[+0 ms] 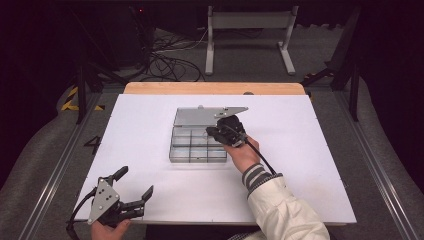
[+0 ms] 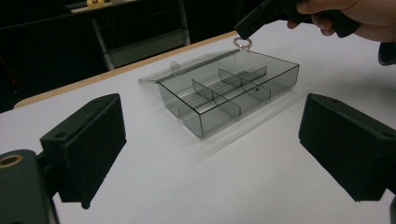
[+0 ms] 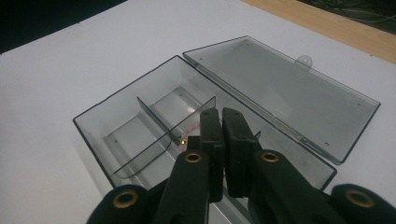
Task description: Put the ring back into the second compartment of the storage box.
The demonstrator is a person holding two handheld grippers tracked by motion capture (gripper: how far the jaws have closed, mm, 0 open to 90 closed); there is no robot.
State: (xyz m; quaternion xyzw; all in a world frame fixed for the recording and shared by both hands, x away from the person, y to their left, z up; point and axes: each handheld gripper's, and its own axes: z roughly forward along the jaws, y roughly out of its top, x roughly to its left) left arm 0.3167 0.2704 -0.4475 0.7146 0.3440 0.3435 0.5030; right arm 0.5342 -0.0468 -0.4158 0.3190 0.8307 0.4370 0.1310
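- A small ring-shaped item, pale with a pinkish tint, is being held at the tips of the right gripper over the clear compartment box, which is sitting at the centre of the high view on the white table.
- In the left gripper view the ring is seen dangling from the right jaws at the upper right of the frame, just above the box's far edge; whether it is touching the box cannot be told.
- In the right gripper view the jaws are seen pressed nearly together, low in the frame, with a pink trace showing just left of the tips.
- The box lid is lying fully open and flat behind the tray, upper right in that view.
- Handling judgement: the ring is being read as light, thin and slippery, so it is best pinched across its wire, as it is now; a loose grip is likely to drop it.
- The box is being judged rigid, light and prone to sliding; its outer wall is the place to grip.
- The left gripper is being held wide open with nothing in it, lower left in the high view.
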